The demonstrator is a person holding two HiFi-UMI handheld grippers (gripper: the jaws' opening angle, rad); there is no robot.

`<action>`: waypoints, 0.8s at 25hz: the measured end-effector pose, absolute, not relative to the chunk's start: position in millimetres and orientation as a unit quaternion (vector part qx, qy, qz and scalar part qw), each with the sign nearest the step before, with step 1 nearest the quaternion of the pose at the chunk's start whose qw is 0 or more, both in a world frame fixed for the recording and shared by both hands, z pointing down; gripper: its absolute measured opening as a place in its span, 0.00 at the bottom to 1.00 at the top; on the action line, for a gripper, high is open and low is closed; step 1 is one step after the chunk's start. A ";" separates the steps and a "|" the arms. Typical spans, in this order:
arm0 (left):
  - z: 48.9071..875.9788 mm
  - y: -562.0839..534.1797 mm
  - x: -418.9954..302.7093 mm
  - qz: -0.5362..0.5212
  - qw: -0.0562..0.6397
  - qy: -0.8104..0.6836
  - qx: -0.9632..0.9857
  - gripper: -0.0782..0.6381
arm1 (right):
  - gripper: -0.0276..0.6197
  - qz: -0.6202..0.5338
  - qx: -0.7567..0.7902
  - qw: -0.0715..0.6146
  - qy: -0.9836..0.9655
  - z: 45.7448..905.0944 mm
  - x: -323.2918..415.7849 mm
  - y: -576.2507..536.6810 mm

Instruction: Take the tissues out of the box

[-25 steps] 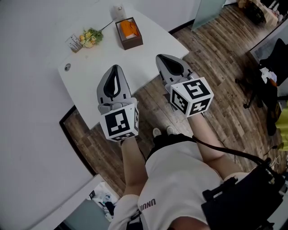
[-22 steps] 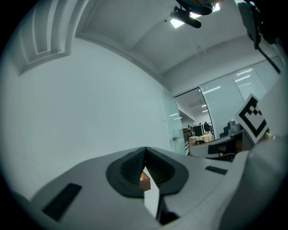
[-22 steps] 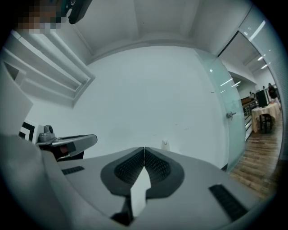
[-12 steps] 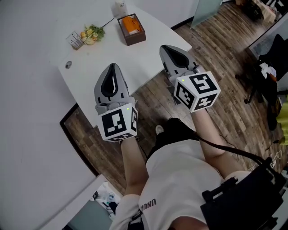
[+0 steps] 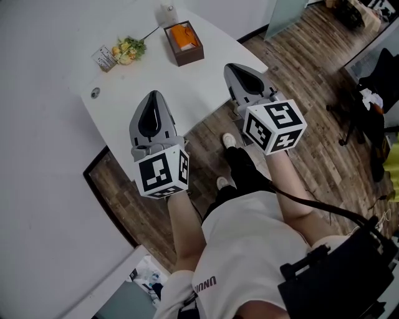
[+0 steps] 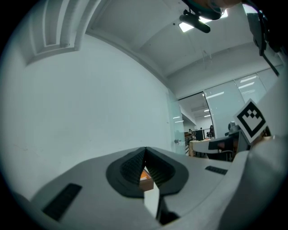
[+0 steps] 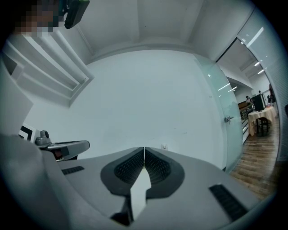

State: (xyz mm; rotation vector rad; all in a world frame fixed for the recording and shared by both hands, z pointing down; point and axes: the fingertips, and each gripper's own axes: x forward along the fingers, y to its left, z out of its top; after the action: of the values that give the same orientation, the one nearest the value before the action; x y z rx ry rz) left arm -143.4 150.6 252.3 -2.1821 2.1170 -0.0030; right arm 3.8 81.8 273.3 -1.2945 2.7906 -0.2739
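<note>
A dark brown tissue box [image 5: 183, 43] with orange tissue showing in its open top stands at the far end of the white table [image 5: 156, 81]. A sliver of the box [image 6: 146, 179] shows past the left jaw tips in the left gripper view. My left gripper [image 5: 151, 103] hovers over the table's near edge, shut and empty. To its right, my right gripper [image 5: 242, 70] hangs over the table's right edge, jaws together with nothing between them. Both are well short of the box.
A small bunch of flowers [image 5: 126, 50] and a card [image 5: 103, 58] lie left of the box, a small white object [image 5: 167, 11] behind it. A round grommet [image 5: 95, 93] sits in the tabletop. Wood floor [image 5: 299, 75] lies right; a white wall [image 5: 43, 187] left.
The view has shifted slightly, so the table and box sit a little higher and further right. Both grippers have edged forward. The person's foot has stepped forward.
</note>
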 end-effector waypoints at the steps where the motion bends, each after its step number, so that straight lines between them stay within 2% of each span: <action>1: 252.2 148.6 -145.2 0.000 0.050 0.697 -0.715 0.13 | 0.08 -0.089 -0.418 0.028 0.904 273.3 2.7 79.4; 20: 258.9 33.8 -160.9 -0.020 0.044 0.709 -0.704 0.13 | 0.08 -0.106 -0.398 0.030 0.911 279.6 -15.5 -41.0</action>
State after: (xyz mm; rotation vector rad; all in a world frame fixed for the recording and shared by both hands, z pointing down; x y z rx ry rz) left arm -160.9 33.8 258.9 -2.1509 2.1663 -0.0598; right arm -15.5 -41.0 279.6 -1.2267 2.8084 -0.3274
